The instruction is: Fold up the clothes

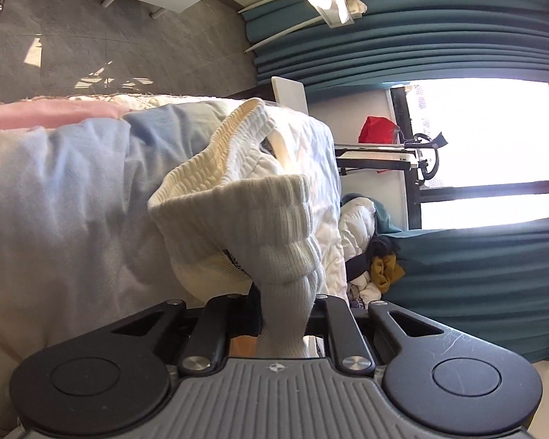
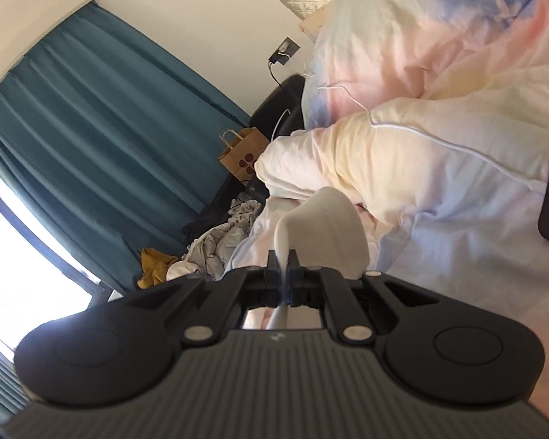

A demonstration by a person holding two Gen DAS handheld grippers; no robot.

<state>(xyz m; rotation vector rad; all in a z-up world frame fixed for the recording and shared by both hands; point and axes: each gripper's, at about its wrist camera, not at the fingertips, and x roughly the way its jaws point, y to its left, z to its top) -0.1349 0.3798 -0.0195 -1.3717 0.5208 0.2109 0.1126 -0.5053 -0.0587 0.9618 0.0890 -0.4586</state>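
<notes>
Both grippers pinch the cream ribbed-knit garment [image 1: 234, 197] above the pastel quilted bedding [image 1: 55, 183]: left gripper [image 1: 283, 303] on a bunched cuff, right gripper [image 2: 282, 267] on a thin edge. I'd keep both hands level and draw the fabric taut before laying down.

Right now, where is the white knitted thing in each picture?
Left wrist view: the white knitted garment fills the middle, its ribbed edge bunched between the left gripper fingers.
Right wrist view: only a smooth white fold of the garment shows at centre, pinched in the right gripper.
Shared landmark: the mustard-yellow cloth on the floor by the teal curtain.
</notes>
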